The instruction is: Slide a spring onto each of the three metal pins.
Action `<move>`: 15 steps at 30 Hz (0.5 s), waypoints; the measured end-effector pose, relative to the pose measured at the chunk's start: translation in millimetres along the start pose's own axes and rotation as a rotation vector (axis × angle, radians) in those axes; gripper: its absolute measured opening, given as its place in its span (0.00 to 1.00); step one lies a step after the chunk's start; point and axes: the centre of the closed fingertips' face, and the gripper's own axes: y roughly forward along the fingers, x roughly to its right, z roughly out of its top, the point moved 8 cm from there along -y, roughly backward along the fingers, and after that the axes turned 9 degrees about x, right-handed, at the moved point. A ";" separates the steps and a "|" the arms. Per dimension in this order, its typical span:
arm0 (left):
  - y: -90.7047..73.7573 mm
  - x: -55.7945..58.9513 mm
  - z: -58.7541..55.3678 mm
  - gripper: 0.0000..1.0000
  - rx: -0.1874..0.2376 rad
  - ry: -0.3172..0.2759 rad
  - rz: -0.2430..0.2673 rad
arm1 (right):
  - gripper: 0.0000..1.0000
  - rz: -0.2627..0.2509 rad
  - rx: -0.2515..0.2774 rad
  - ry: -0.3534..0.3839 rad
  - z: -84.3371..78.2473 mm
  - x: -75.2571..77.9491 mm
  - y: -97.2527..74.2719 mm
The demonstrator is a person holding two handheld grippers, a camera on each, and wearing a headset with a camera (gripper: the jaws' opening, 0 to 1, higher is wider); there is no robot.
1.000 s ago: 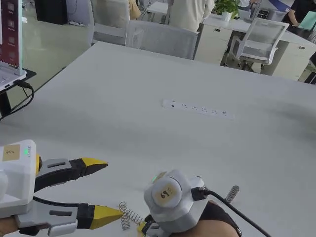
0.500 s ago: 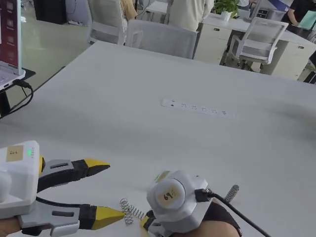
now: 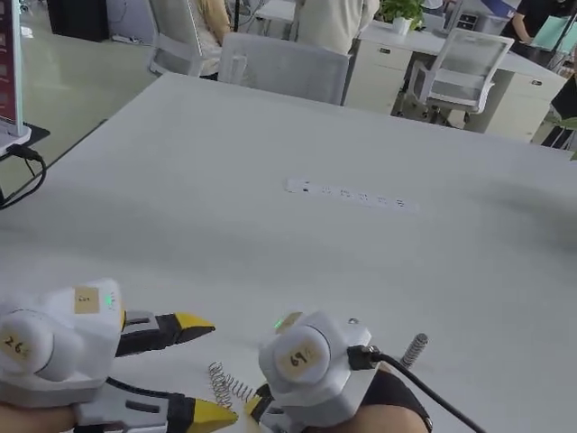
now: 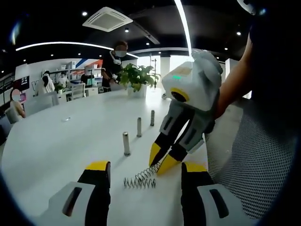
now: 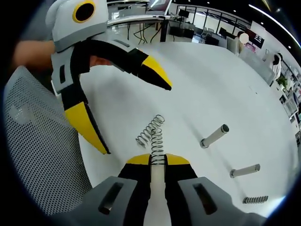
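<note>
Two bare pins, the nearer pin [image 5: 214,136] just ahead and right of the right gripper [image 5: 157,160], stand upright near the table [image 3: 270,135]'s near edge. Its jaws pinch a held spring [image 5: 157,143] lying along them, so it likely needs tipping upright. The left gripper [image 4: 146,165] gapes empty over a loose spring [image 4: 139,178].

White table [image 3: 270,135], power strip [image 3: 352,195]; mesh chair [image 3: 455,65], cabinets [image 3: 383,72] behind; ceiling strip light [image 4: 182,23].
</note>
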 end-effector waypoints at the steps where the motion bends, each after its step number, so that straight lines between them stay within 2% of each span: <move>1: 0.7 -1.9 -3.3 0.55 -0.006 -0.002 -0.003 | 0.07 0.000 -0.001 0.002 -0.3 -0.3 0.0; 7: 6.2 -4.2 -18.7 0.52 -0.060 0.006 -0.002 | 0.07 0.001 -0.007 0.012 -2.9 -1.3 2.0; 10: 8.2 -4.8 -22.2 0.48 -0.081 0.016 -0.001 | 0.07 0.000 -0.007 0.012 -3.1 -1.4 2.5; 15: 11.0 -6.8 -24.2 0.44 -0.087 0.016 0.013 | 0.07 -0.002 -0.005 0.020 -2.8 -1.9 3.7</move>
